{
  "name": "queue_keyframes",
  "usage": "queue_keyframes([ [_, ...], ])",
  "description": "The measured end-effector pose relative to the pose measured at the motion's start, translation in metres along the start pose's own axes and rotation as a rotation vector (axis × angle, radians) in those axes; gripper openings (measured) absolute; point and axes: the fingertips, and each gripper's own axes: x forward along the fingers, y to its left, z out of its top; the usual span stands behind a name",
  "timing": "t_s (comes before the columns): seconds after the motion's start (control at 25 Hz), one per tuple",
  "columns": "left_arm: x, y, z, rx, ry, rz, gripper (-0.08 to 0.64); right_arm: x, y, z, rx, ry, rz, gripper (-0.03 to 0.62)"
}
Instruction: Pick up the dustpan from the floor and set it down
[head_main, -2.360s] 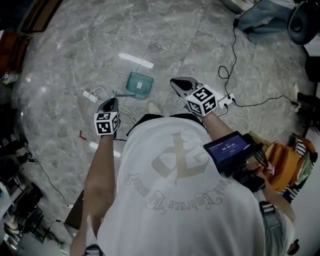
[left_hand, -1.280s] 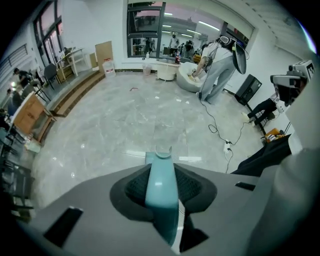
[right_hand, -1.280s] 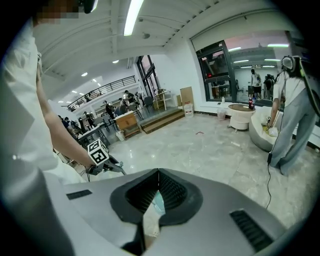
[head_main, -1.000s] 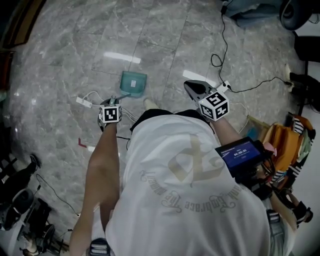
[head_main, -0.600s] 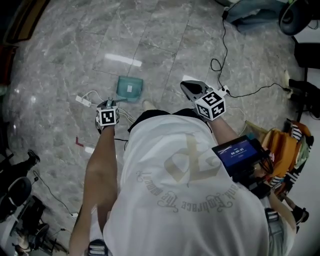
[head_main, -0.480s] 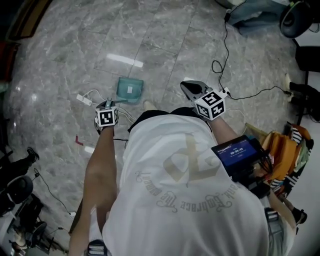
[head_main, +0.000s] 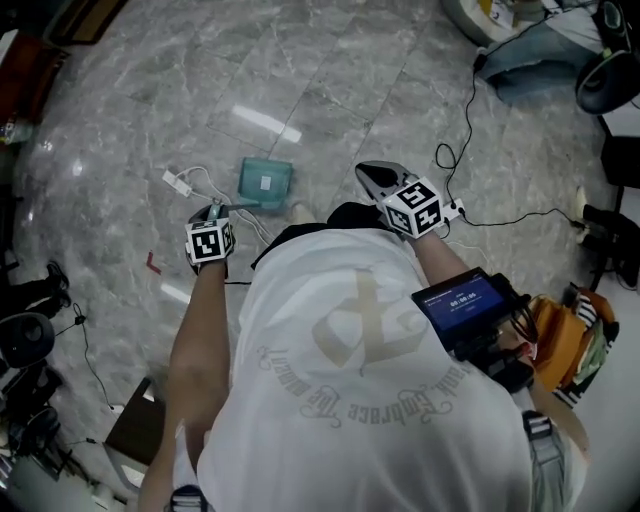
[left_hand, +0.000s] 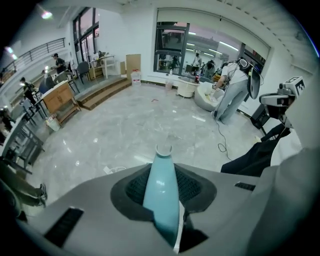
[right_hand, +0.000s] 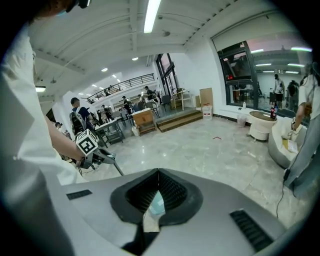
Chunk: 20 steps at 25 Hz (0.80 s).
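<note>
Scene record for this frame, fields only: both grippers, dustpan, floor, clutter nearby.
left gripper: shut on the dustpan handle, pointing steeply down
right gripper: jaws together, holding nothing
dustpan: teal, pan end out ahead of the left gripper; cannot tell whether it touches the floor
floor: grey marble tiles, glossy
clutter: white cable beside the dustpan; black cable on the right gripper's side

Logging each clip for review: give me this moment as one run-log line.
left gripper: shut on dustpan handle | right gripper: shut, apart from dustpan | status: not yet set down
</note>
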Motion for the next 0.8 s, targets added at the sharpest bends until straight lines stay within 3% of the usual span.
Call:
queue_keyframes([
  [0.8, -0.122, 0.001, -0.004, -0.216, -0.245, 0.123, 0.107, 0.045, 0.062, 0.042, -0.184, 0.010, 0.248, 0.017],
])
